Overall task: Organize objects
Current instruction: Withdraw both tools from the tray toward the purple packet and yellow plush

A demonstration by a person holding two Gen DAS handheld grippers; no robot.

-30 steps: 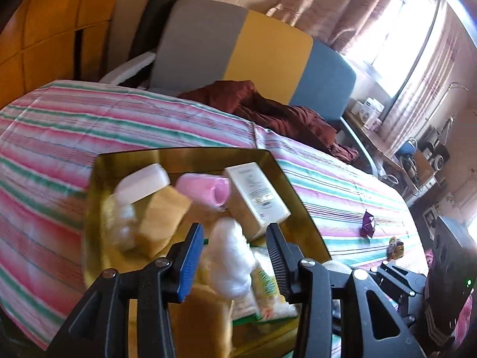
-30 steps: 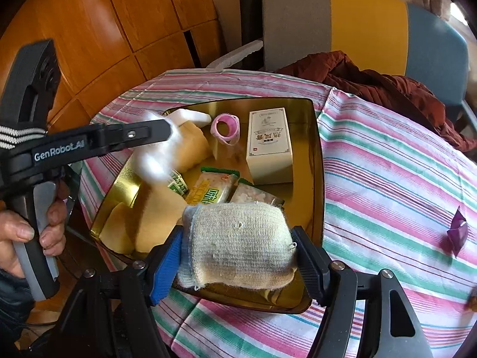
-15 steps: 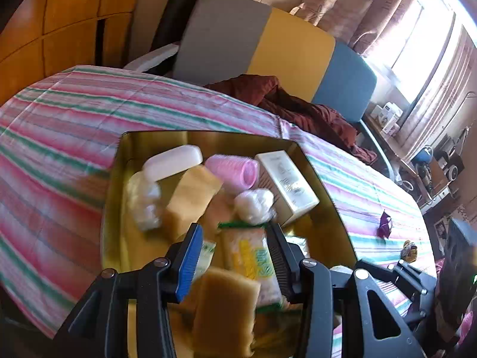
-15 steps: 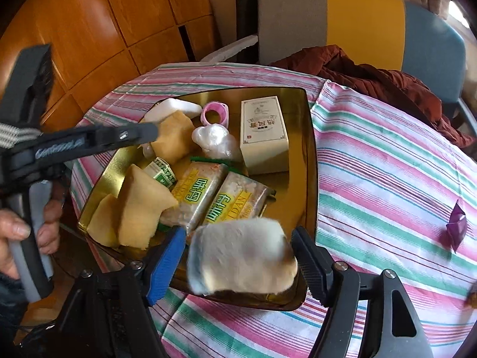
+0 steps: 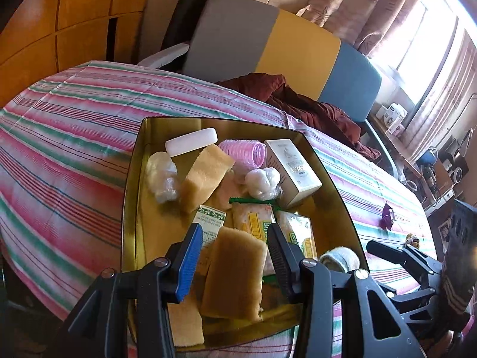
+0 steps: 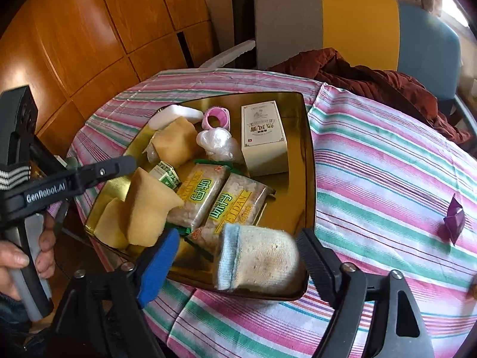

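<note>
A gold tray (image 6: pixel 308 161) on the striped table holds a white box (image 6: pixel 263 138), a pink roller (image 6: pixel 215 118), a white soap bar (image 5: pixel 190 141), a clear plastic wad (image 6: pixel 216 141), snack packs (image 6: pixel 222 201) and yellow sponges (image 6: pixel 146 205). My right gripper (image 6: pixel 235 261) is open, and a grey folded cloth (image 6: pixel 256 261) lies loose between its fingers on the tray's near corner. My left gripper (image 5: pixel 235 252) is open above a yellow sponge (image 5: pixel 235 271) at the tray's near end. The tray (image 5: pixel 132 179) and the cloth (image 5: pixel 340 261) also show in the left wrist view.
A purple paper figure (image 6: pixel 454 219) lies on the tablecloth right of the tray. A dark red garment (image 6: pixel 366 80) lies on the grey, yellow and blue chair (image 6: pixel 351 26) behind the table. Wood panels (image 6: pixel 89 29) stand at left.
My right gripper has opened and let go of the grey cloth, which dropped onto the tray's near corner. My left gripper let go of the plastic wad, now beside the white box, and drew back.
</note>
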